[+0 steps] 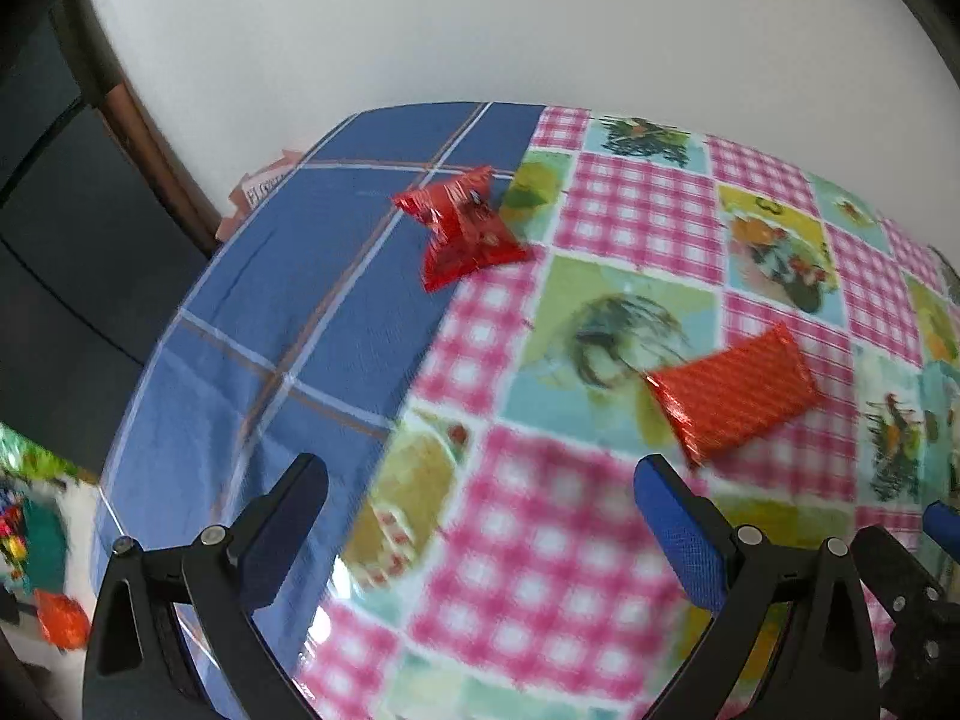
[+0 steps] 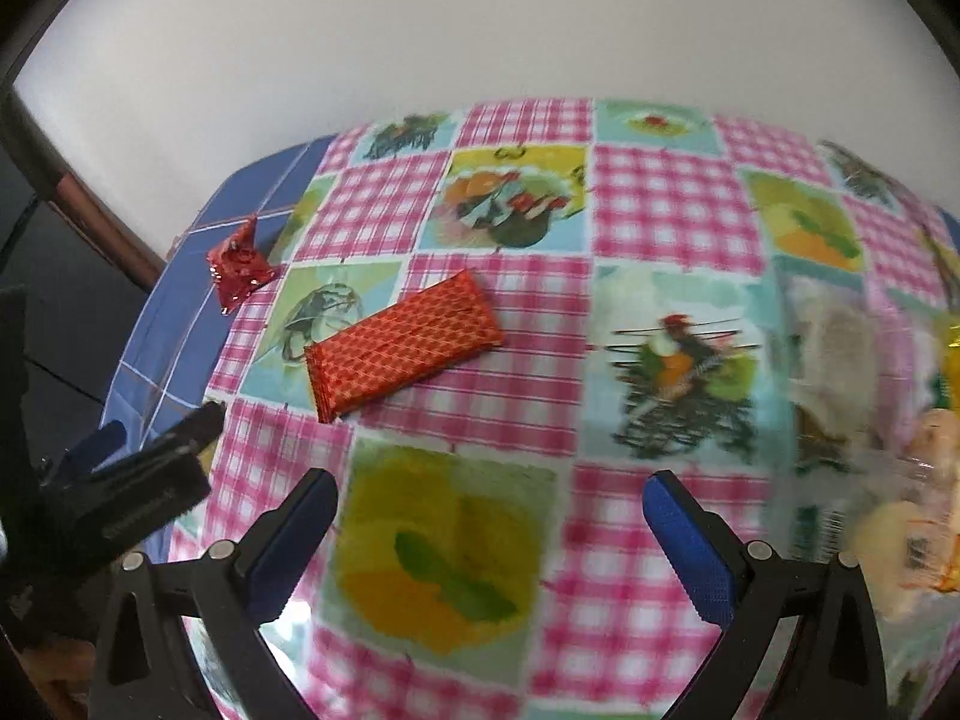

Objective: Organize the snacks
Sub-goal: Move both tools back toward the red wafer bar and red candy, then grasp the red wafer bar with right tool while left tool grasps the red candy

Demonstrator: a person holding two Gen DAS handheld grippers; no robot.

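Note:
A shiny red crumpled snack packet (image 1: 465, 228) lies at the border of the blue cloth and the patterned cloth; it also shows in the right wrist view (image 2: 239, 264). An orange-red patterned snack bar (image 1: 735, 393) lies flat on the patterned cloth, also in the right wrist view (image 2: 405, 345). My left gripper (image 1: 480, 516) is open and empty above the cloth, the bar just beyond its right finger. My right gripper (image 2: 489, 528) is open and empty, with the bar ahead to its left. More packaged snacks (image 2: 900, 528) lie blurred at the right edge.
The table has a patterned checked cloth (image 2: 672, 210) and a blue cloth (image 1: 288, 312) on its left part. A white wall stands behind. The left gripper's body (image 2: 138, 492) shows at the left of the right wrist view. An orange packet (image 1: 63, 624) lies below the table edge at far left.

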